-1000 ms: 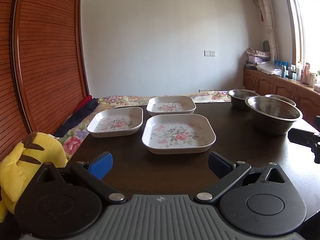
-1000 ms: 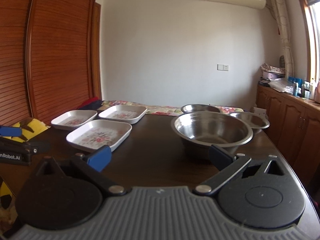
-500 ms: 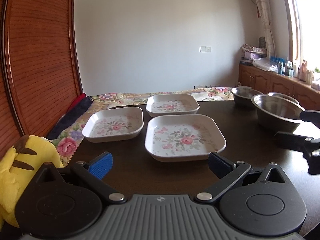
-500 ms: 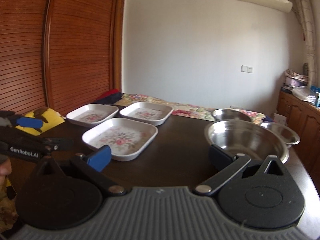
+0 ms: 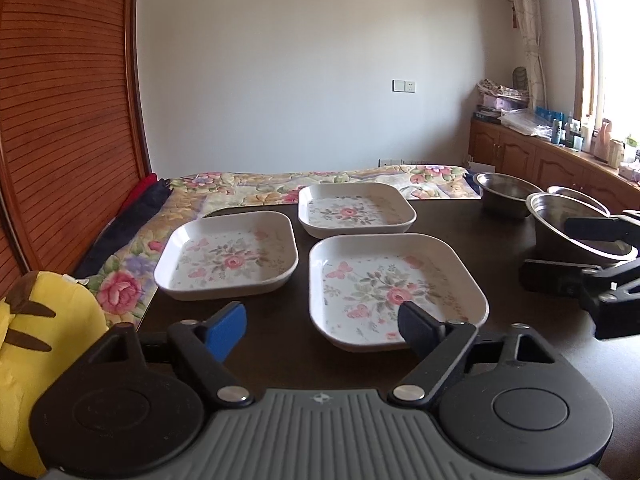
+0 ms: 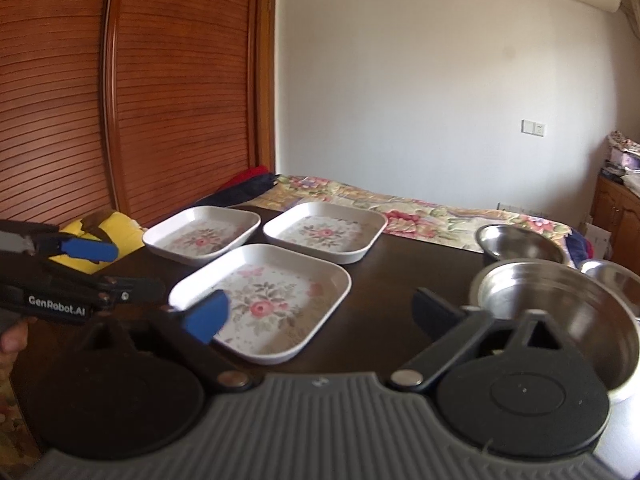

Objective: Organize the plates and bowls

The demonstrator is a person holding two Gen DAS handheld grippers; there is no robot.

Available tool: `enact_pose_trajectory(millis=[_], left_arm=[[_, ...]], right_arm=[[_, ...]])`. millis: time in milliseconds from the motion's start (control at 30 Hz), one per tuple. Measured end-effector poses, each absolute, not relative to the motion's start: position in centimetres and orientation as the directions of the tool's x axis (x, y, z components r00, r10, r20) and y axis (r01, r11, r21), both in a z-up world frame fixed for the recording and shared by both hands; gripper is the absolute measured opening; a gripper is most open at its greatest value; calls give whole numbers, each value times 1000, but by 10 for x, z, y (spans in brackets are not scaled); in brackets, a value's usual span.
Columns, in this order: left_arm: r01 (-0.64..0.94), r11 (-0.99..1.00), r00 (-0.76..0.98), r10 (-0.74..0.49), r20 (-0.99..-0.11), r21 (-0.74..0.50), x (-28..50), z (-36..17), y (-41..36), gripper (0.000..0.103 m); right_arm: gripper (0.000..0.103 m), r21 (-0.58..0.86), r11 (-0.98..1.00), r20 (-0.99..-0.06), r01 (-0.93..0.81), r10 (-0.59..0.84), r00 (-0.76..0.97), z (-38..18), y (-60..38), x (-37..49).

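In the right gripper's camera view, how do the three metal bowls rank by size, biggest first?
1. Nearest bowl, clearly the largest, though nearness adds to it.
2 and 3. Back bowl and right-edge bowl: unsure. The right-edge one is partly cut off and hidden, so I cannot rank them.

We hold our left claw level with its fingers spread wide, gripping nothing. Our right claw is likewise agape and empty (one bare fingertip shows beneath the left tool).
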State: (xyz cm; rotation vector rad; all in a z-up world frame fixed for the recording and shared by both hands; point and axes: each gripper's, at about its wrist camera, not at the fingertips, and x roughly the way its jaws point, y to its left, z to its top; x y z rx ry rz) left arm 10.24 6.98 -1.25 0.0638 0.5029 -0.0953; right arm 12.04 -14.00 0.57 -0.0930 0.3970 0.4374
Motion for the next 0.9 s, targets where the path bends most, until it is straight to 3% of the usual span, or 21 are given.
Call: enact_pose_trajectory(millis=[200,600,667,900], left_arm=[[123,991,867,-79,-492,58,124,-16,73,74],[168,986,821,-139,-554,2,162,-31,77,42],[176,984,814,-147,-562,-2,165,-32,77,39],[184,983,798,-163,-580,-23,176,-36,81,32]], right_arm=[[86,8,895,-442,-445,402,802,-3,-132,145],[60,71,877,-524,-475,438,730,-19,-129,177],[51,82,873,-536,-480,445,718,-20,-128,181],[45,100,870,-553,-482,452,700,-23,-129,188]])
